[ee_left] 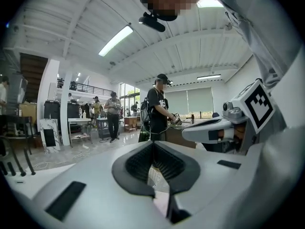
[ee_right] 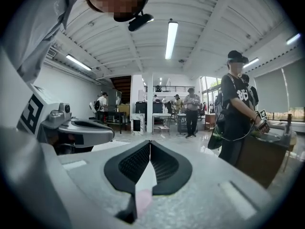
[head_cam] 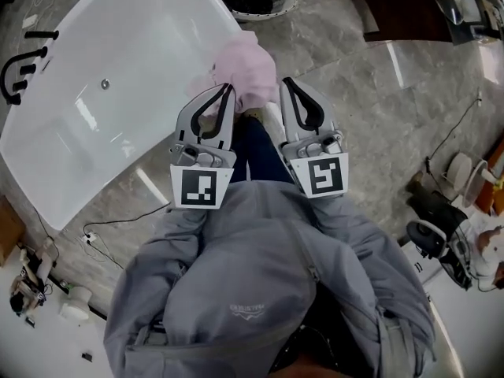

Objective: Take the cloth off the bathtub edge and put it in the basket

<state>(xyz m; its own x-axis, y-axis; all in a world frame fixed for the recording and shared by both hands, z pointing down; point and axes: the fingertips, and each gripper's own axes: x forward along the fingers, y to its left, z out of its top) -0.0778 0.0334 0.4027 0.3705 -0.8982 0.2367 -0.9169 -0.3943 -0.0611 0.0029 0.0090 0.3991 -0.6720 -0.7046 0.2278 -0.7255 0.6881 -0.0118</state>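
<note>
The pink cloth point(head_cam: 250, 65) is seen in the head view draped over the rim of the white bathtub point(head_cam: 118, 109) at its corner nearest the basket point(head_cam: 276, 2). It is bunched into a heap, so no clear end can be made out. The heap is somewhat longer along the line away from the person than across it, and a paler fold is spread sideways toward the tub's inside.

The left gripper point(head_cam: 229, 87) and the right gripper point(head_cam: 287, 79) are held side by side over the person's grey jacket point(head_cam: 260, 290). Both are pointed away from the person, and the cloth lies between and just past their tips. The left tip is at the cloth's edge, but whether it touches cannot be told.

In the left gripper view the jaws of the left gripper point(ee_left: 152, 143) are pressed together at the tips. Nothing is pinched, and a strip of pink cloth point(ee_left: 160, 201) is glimpsed below through the gap behind them. In the right gripper view the right gripper point(ee_right: 150, 142) is likewise closed on nothing, with pink cloth point(ee_right: 143, 199) showing beneath.

The basket is set on the grey marble floor point(head_cam: 378, 93), just beyond the tub's corner.
</note>
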